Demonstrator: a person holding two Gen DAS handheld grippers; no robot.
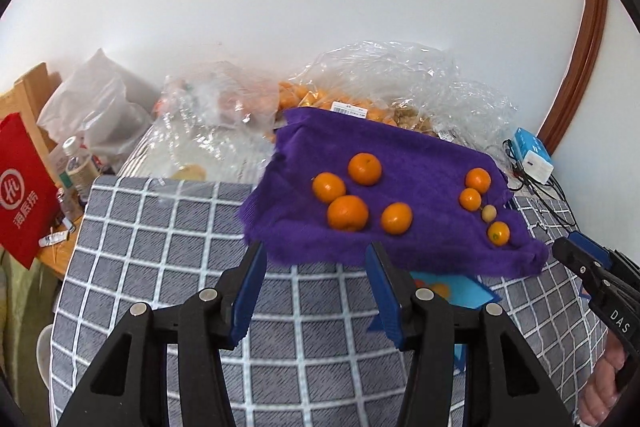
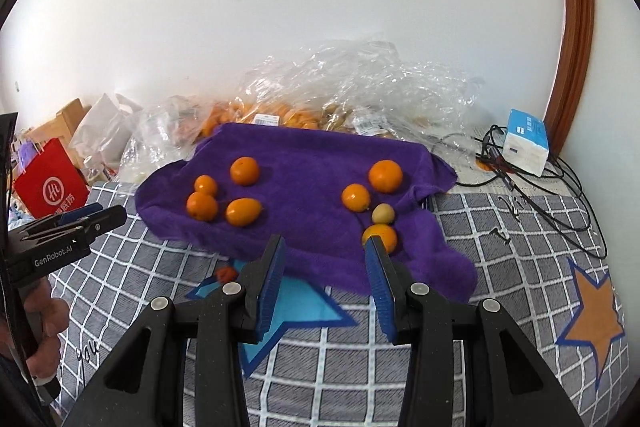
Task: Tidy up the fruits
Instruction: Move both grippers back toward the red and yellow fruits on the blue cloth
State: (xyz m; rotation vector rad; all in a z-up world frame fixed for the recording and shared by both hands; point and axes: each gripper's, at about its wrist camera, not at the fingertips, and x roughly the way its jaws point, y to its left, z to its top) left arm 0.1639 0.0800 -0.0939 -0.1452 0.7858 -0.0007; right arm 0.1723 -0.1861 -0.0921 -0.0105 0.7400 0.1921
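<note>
Fruits [image 1: 348,213] in two clusters on purple towel [image 1: 420,247] on the bed, far beyond both grippers, left gripper [image 1: 316,287] jaws spread, empty, right gripper [image 2: 325,281] jaws spread, empty, nearest orange [image 2: 380,237] just past its right jaw

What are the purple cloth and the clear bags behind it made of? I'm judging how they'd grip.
Purple cloth: looks like soft terry or microfibre, matte, with fuzzy pile and limp draping edges. Clear bags: thin plastic film, glossy, crinkled with bright glints.
</note>
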